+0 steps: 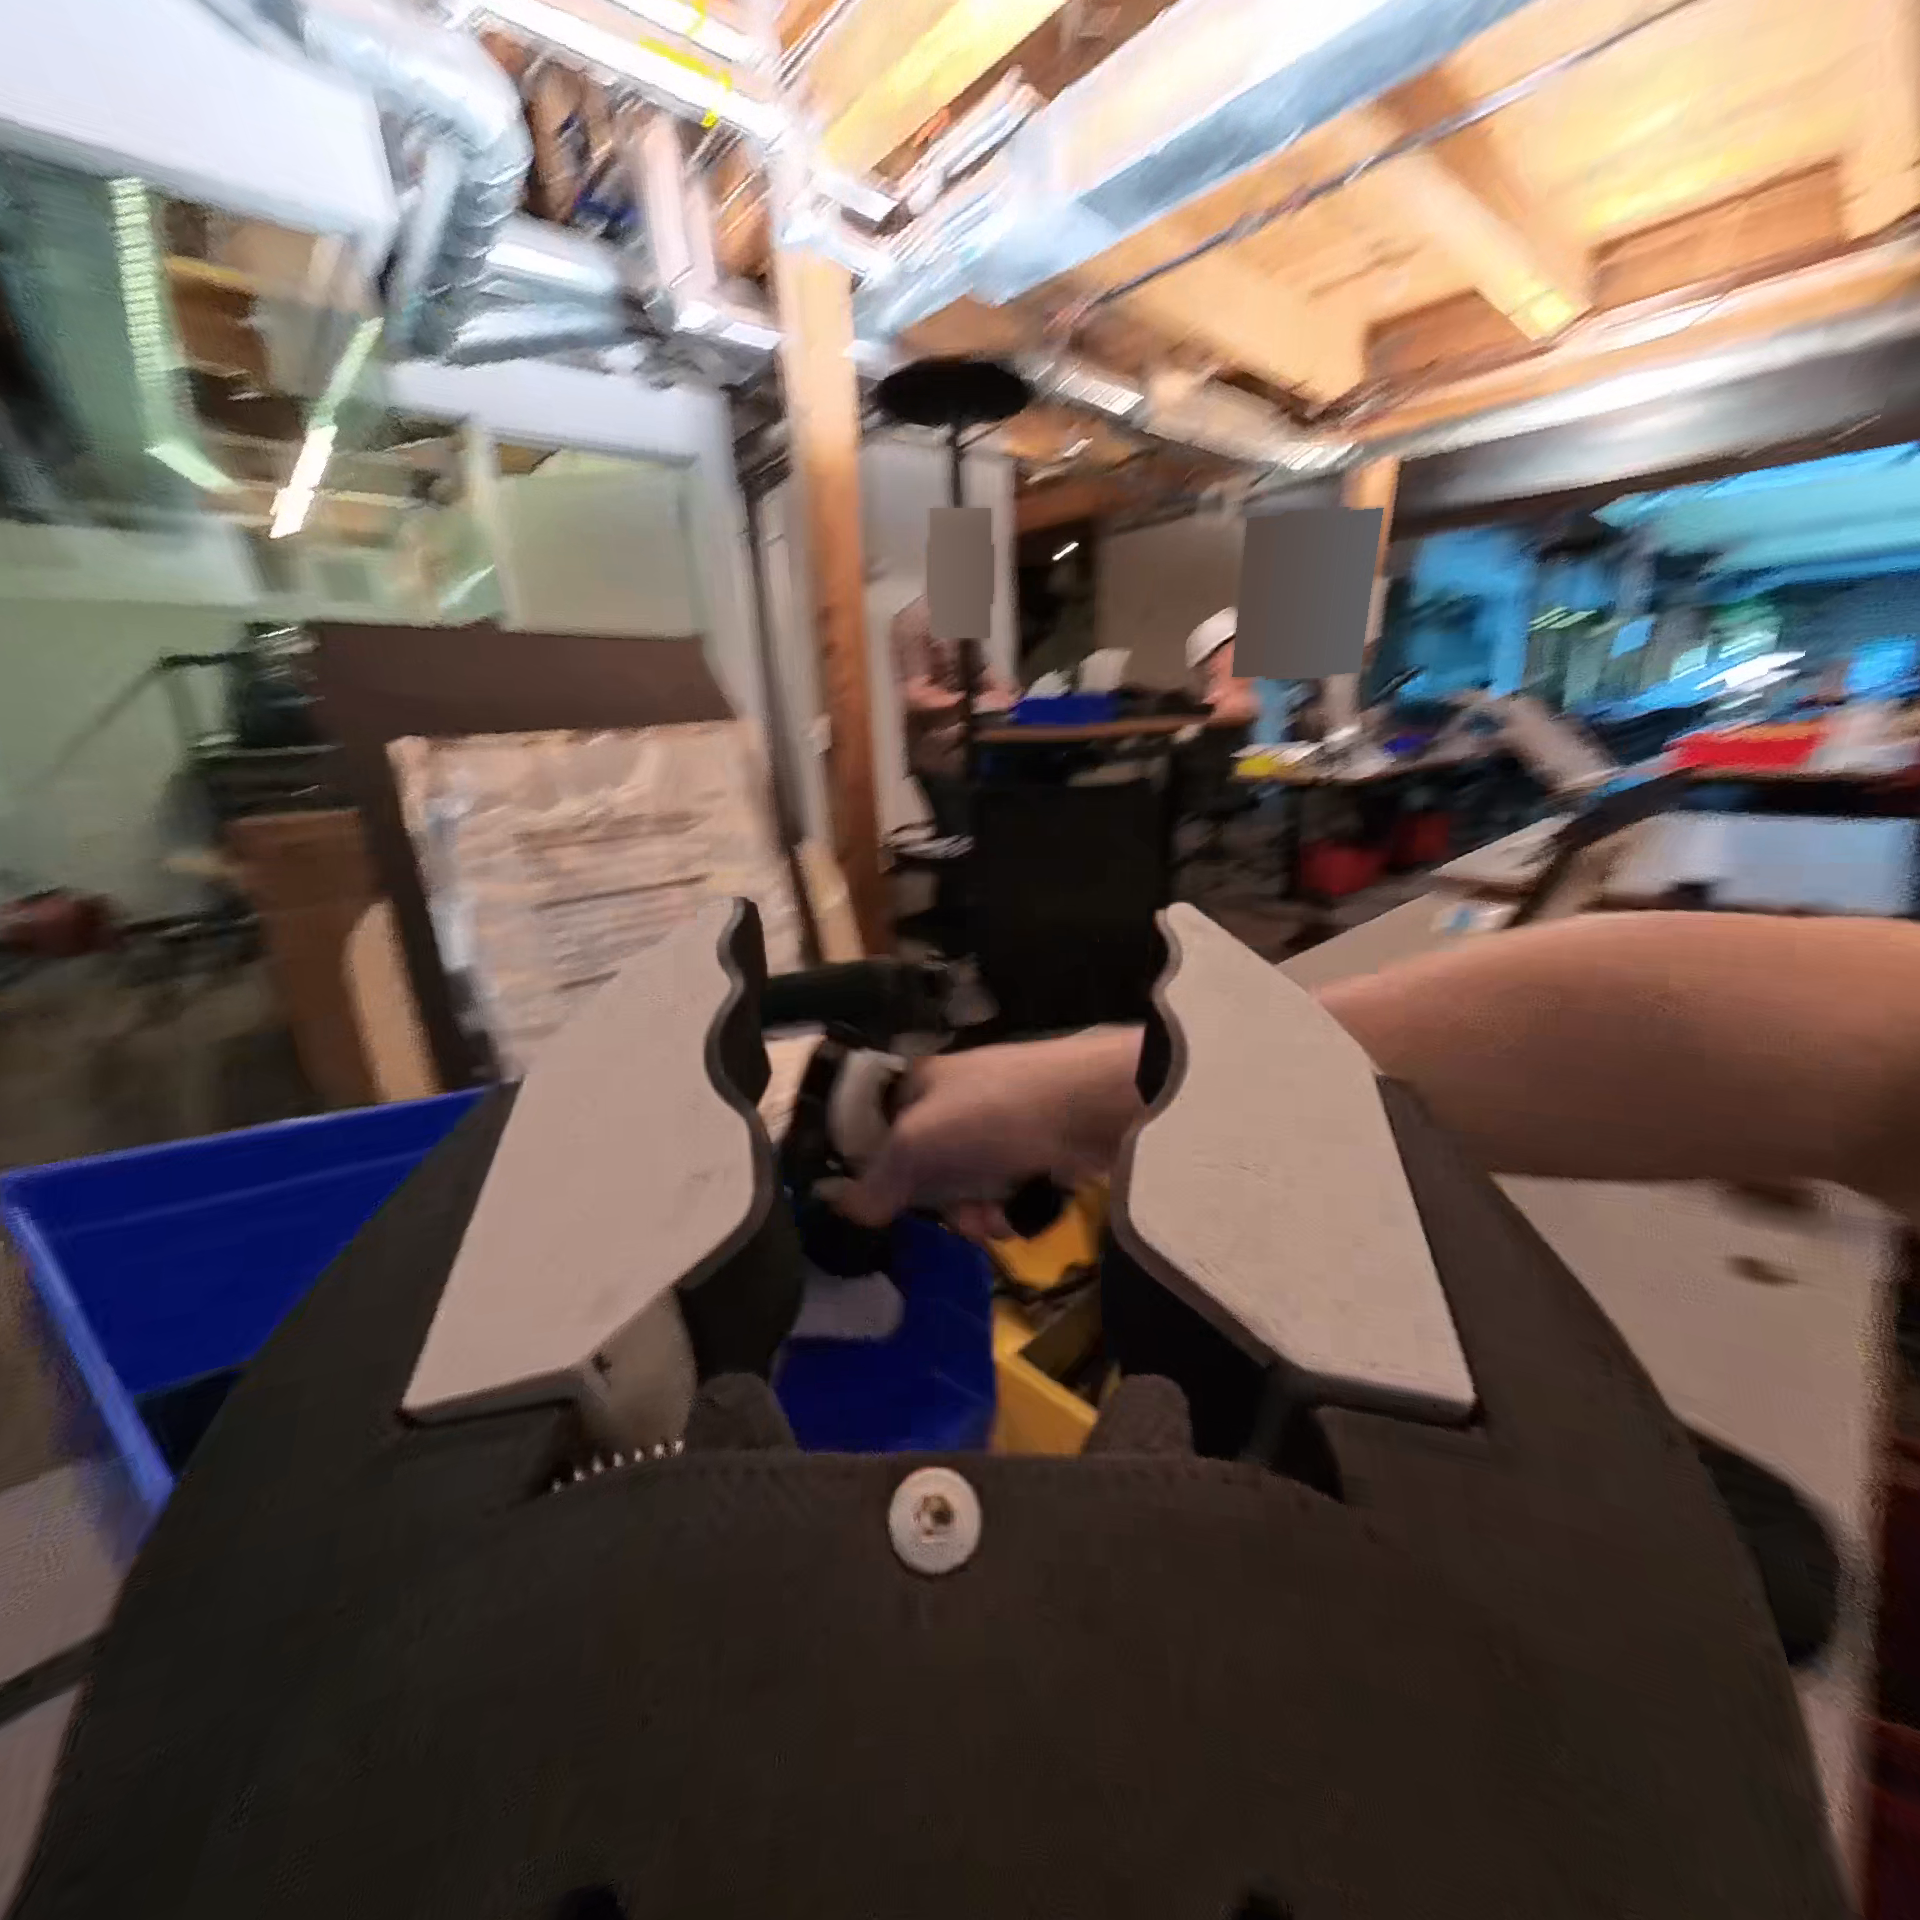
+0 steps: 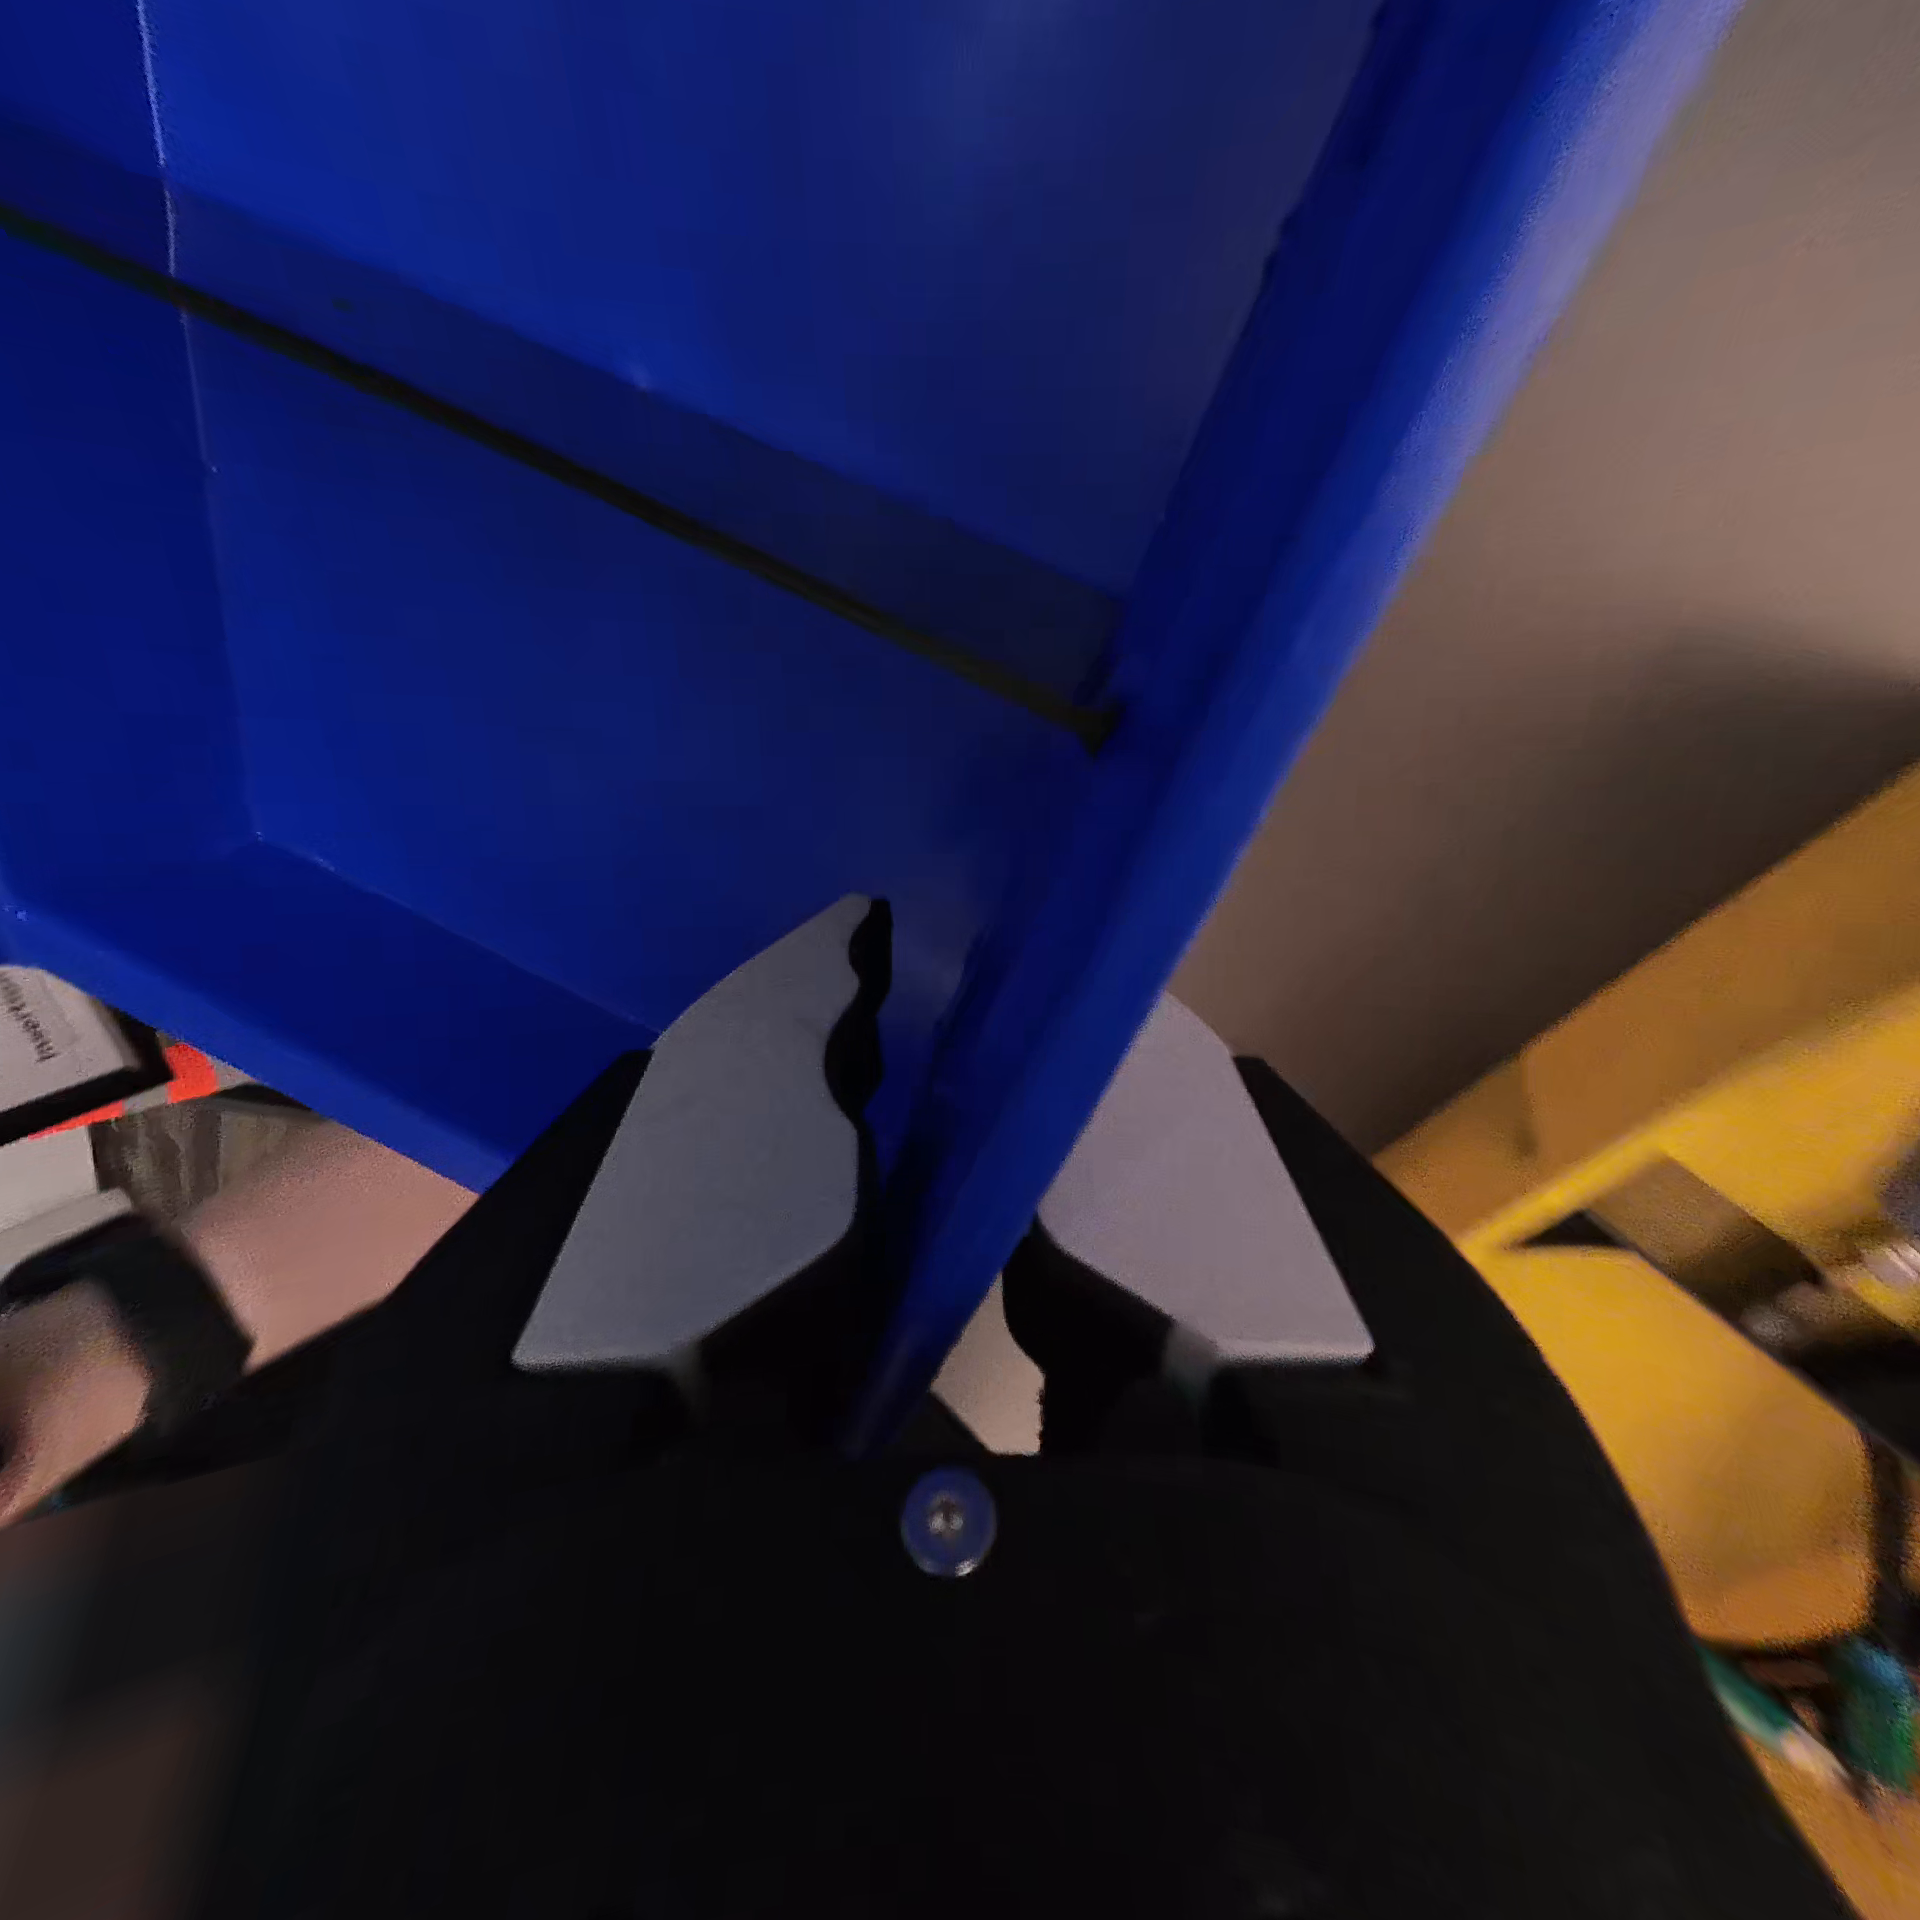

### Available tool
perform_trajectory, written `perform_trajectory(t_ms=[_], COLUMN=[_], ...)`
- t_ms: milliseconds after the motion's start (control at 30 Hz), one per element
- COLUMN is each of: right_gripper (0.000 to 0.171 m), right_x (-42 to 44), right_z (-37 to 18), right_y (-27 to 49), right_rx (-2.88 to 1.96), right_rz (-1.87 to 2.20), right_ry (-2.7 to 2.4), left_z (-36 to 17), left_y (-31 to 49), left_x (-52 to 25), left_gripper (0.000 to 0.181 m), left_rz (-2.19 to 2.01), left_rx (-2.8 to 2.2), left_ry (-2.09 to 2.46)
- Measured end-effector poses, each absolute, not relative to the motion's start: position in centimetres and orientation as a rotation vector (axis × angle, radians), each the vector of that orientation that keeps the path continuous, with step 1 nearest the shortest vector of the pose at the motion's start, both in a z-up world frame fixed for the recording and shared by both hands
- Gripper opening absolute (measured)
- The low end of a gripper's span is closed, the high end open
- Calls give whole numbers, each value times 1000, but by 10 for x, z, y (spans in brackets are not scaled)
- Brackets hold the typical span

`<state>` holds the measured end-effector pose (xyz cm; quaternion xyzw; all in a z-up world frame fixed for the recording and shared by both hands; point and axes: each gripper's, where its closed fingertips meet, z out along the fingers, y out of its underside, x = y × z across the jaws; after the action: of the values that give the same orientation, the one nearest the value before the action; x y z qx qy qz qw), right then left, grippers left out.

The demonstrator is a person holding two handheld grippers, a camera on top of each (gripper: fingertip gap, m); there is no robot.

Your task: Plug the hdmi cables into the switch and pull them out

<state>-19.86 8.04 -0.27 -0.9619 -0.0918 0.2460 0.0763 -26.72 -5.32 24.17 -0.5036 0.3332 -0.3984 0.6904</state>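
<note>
Left gripper (image 1: pixel 951 987) raised, jaws apart and empty; right gripper (image 2: pixel 997 966) clamped on blue bin (image 2: pixel 623 468) wall beside yellow bin (image 2: pixel 1662 1351); no cables or switch visible.

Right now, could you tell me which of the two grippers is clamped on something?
The right gripper: its jaws pinch the blue bin by its wall. The left gripper has its jaws spread wide, with nothing between them.

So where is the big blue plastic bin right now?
In the right wrist view the blue plastic bin fills the upper left, its wall clamped in the right gripper, with a yellow bin to its right.
</note>
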Motion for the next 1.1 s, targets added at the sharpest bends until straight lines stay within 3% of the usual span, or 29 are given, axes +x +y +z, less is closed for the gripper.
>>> perform_trajectory(t_ms=[33, 100, 233, 400, 500, 600, 767, 933, 1100], right_gripper=[22, 22, 22, 22, 21, 20, 19, 20, 19], right_x=[-187, -158, -80, 39, 110, 179, 264, 309, 317], right_z=[15, 48, 101, 129, 122, 100, 28, -53, -106], right_y=[76, 62, 28, -25, -67, -109, -173, -204, -198], right_rx=[-2877, -2872, -2780, -2631, -2577, -2532, -2548, -2606, -2749], right_rz=[740, 734, 725, 730, 636, 487, 231, 20, 191], right_ry=[-282, -271, -162, 37, 178, 334, 595, 805, 751], left_z=[248, 259, 242, 163, 102, 36, -69, -97, -93], left_y=[-69, -91, -102, -56, -41, -10, 20, 7, 2], left_x=[-272, -283, -276, -217, -165, -116, -90, -70, -66], left_gripper=[69, 69, 88, 92, 78, 72, 85, 76, 45], left_rz=[-965, -1065, -1144, -956, -1009, -1026, -828, -1020, -1175], left_rx=[-1080, -1001, -1075, -1448, -1668, -1938, -2310, -2399, -2459], left_ry=[757, 773, 919, 1170, 1360, 1378, 1441, 1450, 1453])
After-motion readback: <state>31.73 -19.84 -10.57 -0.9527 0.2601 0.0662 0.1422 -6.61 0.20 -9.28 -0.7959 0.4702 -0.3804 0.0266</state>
